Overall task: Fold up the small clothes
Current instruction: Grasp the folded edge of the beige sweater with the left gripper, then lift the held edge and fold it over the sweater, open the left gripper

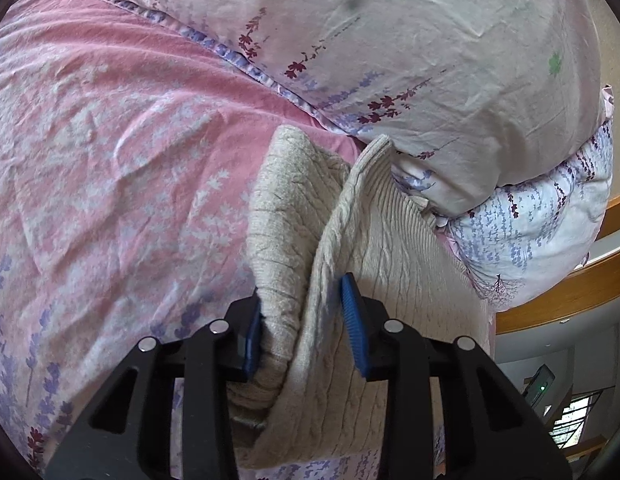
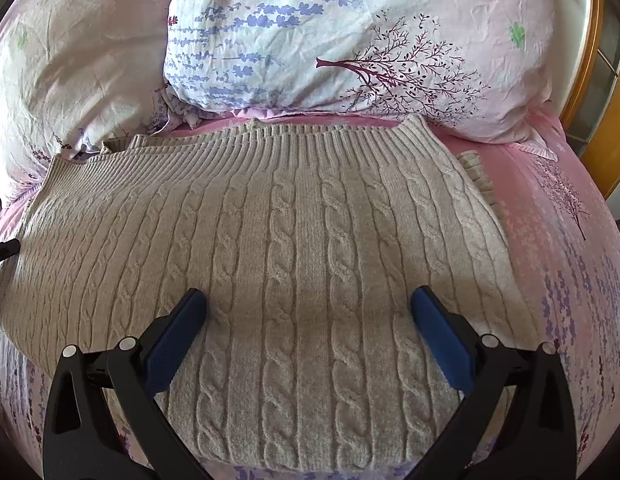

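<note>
A beige cable-knit sweater (image 2: 310, 220) lies flat on the pink bed cover, its ribbed hem toward the pillows. In the left wrist view a raised fold of the same sweater (image 1: 285, 240) runs between the blue pads of my left gripper (image 1: 302, 292). The pads press on this bunched edge from both sides, so it is shut on the sweater. My right gripper (image 2: 309, 294) hovers over the sweater's middle. Its jaws stand wide open, one pad (image 2: 177, 336) on each side of the cables, with nothing gripped.
Pink floral bedding (image 1: 109, 140) covers the bed. A pale pillow (image 1: 390, 40) and a blue-flowered pillow (image 2: 310, 40) lie just beyond the sweater. A wooden bed frame (image 1: 570, 292) curves along the right edge.
</note>
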{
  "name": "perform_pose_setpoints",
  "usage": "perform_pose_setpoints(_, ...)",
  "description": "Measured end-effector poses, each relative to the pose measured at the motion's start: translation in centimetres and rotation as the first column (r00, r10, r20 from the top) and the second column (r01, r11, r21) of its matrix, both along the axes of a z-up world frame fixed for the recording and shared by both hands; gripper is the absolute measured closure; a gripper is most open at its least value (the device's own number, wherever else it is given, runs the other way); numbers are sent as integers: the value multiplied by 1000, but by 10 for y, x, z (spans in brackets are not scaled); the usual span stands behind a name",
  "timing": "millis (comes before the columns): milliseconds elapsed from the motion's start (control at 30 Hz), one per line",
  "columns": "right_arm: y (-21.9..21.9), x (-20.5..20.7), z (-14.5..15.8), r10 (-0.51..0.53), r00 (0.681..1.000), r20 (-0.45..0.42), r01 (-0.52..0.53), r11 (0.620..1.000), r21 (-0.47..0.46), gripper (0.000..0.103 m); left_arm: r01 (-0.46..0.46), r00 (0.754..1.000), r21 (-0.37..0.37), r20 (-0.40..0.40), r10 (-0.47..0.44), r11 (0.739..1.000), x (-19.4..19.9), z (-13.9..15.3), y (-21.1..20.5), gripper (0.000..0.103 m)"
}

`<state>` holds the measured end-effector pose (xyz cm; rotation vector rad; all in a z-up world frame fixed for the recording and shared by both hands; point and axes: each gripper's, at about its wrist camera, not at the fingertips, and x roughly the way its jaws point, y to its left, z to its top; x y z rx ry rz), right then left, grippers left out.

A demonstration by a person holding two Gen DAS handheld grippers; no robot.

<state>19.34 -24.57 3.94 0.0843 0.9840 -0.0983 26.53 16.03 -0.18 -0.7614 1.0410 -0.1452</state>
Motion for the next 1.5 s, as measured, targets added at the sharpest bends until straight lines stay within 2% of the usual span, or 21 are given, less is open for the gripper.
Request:
perform_pose_setpoints(133,0,-1,0,2,1000,0,-2,1000,3,1,3,1000,-21,-17,-3,1000,2,-2,-6,81)
perform_pose_setpoints(267,0,0,0,6,1000,-3,-6,1000,3,1,-1,1000,-53,-4,1,999,1,2,-6,86)
perform_pose_setpoints(367,0,1,0,10,1000,-4,-10,1000,4,1,18,999,-112,45,-13,994,-1,14,-6,87)
perform_pose_setpoints(533,-2,0,3,22,1000,-1,-22,1000,19,1,74,984,-212,173,-38,974,-3,47,-20,88)
perform_pose_setpoints(700,-18,-18,21,13,994,104,-26,992,125,1,145,966,-271,246,-77,951,2,69,-58,88)
perform_pose_setpoints(867,-37,-30,39,43,983,176,-84,969,234,1,261,938,-300,304,-168,917,9,84,-123,89)
perform_pose_setpoints(1000,-64,-37,43,34,980,198,-108,920,377,1,378,903,-288,324,-282,880,15,84,-197,89)
perform_pose_setpoints(1100,-89,-39,37,19,983,183,-112,849,516,1,430,893,-297,282,-352,853,22,65,-244,89)
perform_pose_setpoints(1200,-106,-39,30,37,988,152,-126,767,630,1,455,890,-322,200,-410,830,28,38,-276,88)
perform_pose_setpoints(1300,-114,-38,30,59,989,133,-134,723,678,1,475,880,-348,163,-447,808,33,22,-287,86)
perform_pose_setpoints(1367,-116,-30,26,74,991,113,-133,697,705,1,495,867,-388,162,-471,778,36,20,-290,84)
perform_pose_setpoints(1433,-117,-25,22,84,993,82,-116,658,744,1,522,849,-417,165,-502,744,36,22,-290,76)
perform_pose_setpoints(1467,-116,-21,19,93,993,67,-111,637,763,1,536,840,-412,169,-516,737,34,26,-288,74)
perform_pose_setpoints(1500,-114,-14,16,101,993,58,-109,630,769,1,545,835,-389,179,-520,742,31,31,-283,72)
